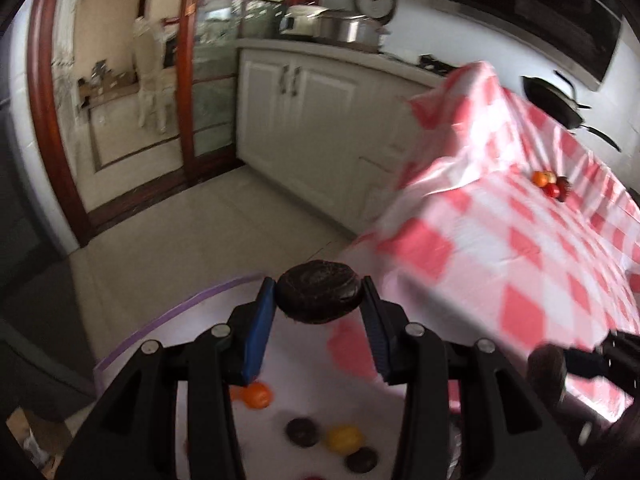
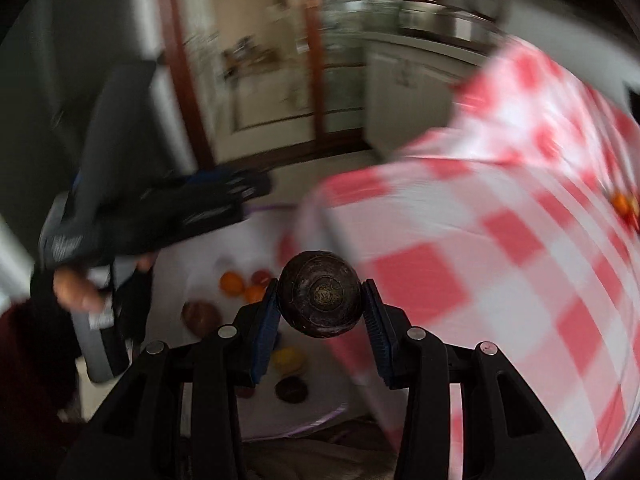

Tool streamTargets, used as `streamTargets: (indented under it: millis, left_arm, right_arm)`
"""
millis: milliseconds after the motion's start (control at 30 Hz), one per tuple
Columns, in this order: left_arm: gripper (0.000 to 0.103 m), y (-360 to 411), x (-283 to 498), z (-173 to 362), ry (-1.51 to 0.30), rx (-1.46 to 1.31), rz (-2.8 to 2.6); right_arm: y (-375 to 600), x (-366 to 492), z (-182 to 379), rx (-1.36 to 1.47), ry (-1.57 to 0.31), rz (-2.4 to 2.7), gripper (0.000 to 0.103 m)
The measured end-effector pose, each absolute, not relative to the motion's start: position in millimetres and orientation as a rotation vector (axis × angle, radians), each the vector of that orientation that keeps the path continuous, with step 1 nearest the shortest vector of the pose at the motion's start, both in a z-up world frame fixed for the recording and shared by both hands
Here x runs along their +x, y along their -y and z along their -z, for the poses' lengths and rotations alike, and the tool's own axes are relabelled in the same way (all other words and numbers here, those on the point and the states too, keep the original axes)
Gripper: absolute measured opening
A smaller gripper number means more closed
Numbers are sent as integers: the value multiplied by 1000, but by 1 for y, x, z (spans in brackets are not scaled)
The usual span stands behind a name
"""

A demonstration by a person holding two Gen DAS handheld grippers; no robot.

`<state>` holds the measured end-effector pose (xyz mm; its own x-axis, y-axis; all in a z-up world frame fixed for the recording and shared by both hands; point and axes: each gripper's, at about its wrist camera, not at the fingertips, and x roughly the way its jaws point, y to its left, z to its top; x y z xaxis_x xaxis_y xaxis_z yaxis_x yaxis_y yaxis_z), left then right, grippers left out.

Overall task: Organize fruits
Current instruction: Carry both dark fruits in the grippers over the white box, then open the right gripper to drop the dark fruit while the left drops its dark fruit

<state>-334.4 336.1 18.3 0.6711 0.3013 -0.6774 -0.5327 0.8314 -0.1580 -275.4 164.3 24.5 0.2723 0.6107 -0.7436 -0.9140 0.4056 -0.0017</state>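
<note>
Dark round mangosteens (image 1: 319,295) (image 2: 320,294) clamped in both grippers (image 1: 319,300) (image 2: 320,300), mid-transfer; next, placement beside tabletop fruit cluster (image 1: 551,184).

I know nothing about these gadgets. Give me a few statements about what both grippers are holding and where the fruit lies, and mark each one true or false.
1. The left gripper is clamped on a dark round fruit. True.
2. The right gripper is open and holds nothing. False: it is shut on a dark brown fruit of its own.
3. A small cluster of fruit sits on the checked tablecloth. True.
4. The tablecloth is blue and white. False: it is pink-red and white.
5. An orange fruit, a yellow fruit and dark ones lie on a white surface below the left gripper. True.
</note>
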Motion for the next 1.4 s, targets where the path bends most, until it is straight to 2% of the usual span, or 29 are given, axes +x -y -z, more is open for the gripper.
streamTargets:
  millis: [233, 533, 833, 1000, 1033, 1167, 1300, 1400]
  left_arm:
    - [43, -377, -366, 36, -831, -441, -594]
    - [43, -398, -365, 118, -1065, -513, -675]
    - [43, -399, -352, 132, -1157, -400, -744]
    - [43, -397, -350, 136, -1181, -381, -738]
    - [47, -397, -349, 137, -1181, -379, -734]
    - [81, -395, -347, 133, -1160, -363, -755]
    - [87, -402, -346, 131, -1160, -415, -750]
    - [88, -409, -348, 117, -1138, -457, -778]
  right_arm:
    - [-208, -335, 27, -772, -724, -1214, 41]
    - [-233, -353, 104, -978, -870, -1238, 41]
    - [-252, -329, 160, -1080, -1057, -1099, 41]
    - [-249, -330, 160, -1089, -1047, -1096, 42]
    - [-247, -331, 160, -1091, -1047, -1093, 42]
    - [-241, -329, 149, -1050, -1014, -1092, 63]
    - [-232, -332, 126, -1013, -933, -1109, 76]
    - [-220, -343, 99, -1000, -815, -1145, 79]
